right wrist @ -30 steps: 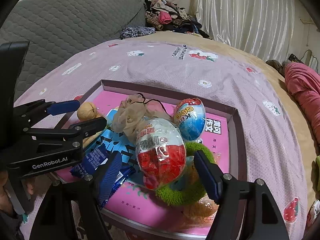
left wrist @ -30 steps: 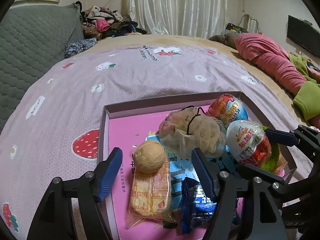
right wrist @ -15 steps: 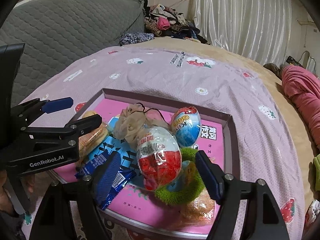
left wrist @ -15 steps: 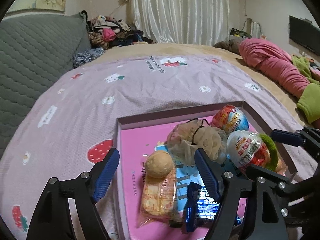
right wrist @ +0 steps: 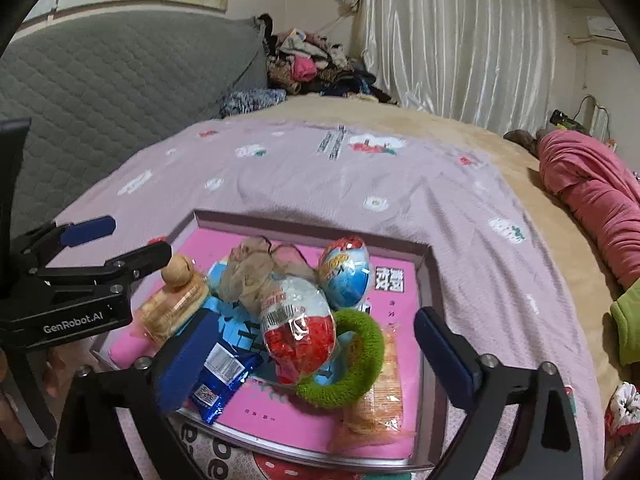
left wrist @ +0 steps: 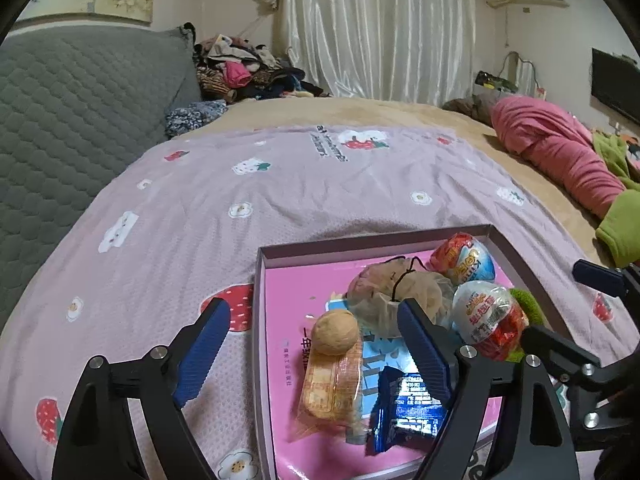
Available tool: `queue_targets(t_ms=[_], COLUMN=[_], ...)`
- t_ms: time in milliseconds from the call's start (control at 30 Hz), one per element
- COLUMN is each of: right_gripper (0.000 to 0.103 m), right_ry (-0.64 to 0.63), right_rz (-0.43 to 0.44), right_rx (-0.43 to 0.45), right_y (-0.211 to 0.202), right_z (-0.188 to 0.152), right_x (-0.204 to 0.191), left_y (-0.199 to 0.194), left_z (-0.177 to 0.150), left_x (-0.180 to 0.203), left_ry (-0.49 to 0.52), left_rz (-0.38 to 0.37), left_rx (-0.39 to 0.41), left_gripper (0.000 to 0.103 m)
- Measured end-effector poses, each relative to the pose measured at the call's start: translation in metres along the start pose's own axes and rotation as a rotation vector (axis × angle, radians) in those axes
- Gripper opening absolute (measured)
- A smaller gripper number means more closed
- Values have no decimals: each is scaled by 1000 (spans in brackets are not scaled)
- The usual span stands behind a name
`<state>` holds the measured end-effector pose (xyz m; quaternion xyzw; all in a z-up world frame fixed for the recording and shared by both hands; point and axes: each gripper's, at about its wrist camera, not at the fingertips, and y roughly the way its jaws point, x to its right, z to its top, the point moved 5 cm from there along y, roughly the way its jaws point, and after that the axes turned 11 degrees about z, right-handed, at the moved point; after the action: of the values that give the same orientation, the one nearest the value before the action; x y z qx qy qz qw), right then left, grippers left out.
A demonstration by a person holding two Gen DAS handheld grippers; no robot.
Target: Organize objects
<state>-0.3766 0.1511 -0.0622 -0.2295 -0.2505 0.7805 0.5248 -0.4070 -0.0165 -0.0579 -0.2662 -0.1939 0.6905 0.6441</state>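
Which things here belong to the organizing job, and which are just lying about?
Job: box tray, walnut, two toy eggs, green hair ring, mesh pouch, blue wrapper, biscuit packs.

Lying about: clothes pile, pink bedding, grey headboard.

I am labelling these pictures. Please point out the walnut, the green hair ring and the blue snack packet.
walnut (left wrist: pixel 334 332), left wrist view, middle of its shell.
green hair ring (right wrist: pixel 366 360), right wrist view, right side of the fuzzy loop.
blue snack packet (left wrist: pixel 406 410), left wrist view, middle of the wrapper.
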Motion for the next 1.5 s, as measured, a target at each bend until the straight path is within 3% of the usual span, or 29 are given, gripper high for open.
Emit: queue_targets(t_ms=[333,800,1067,1500], right_gripper=[102,102,102,102], right_ry=[20,5,-15,-39], right_rz=[20,-4,-14,-24], right_rx=[79,98,142,207], right_y=[-37,-109,-165,-245], right_z=[14,28,38,42], right_x=[-12,-37,-55,-80], left_y=[-34,-132,-198,-288], left_z=[-3,-1,4,6], left_x=[-16,-34,-41,-61], left_ry=[-61,-58,-53,-100], left_rz=[3,54,89,91], left_rx=[9,33,84,135], left_gripper=[87,89,89,89])
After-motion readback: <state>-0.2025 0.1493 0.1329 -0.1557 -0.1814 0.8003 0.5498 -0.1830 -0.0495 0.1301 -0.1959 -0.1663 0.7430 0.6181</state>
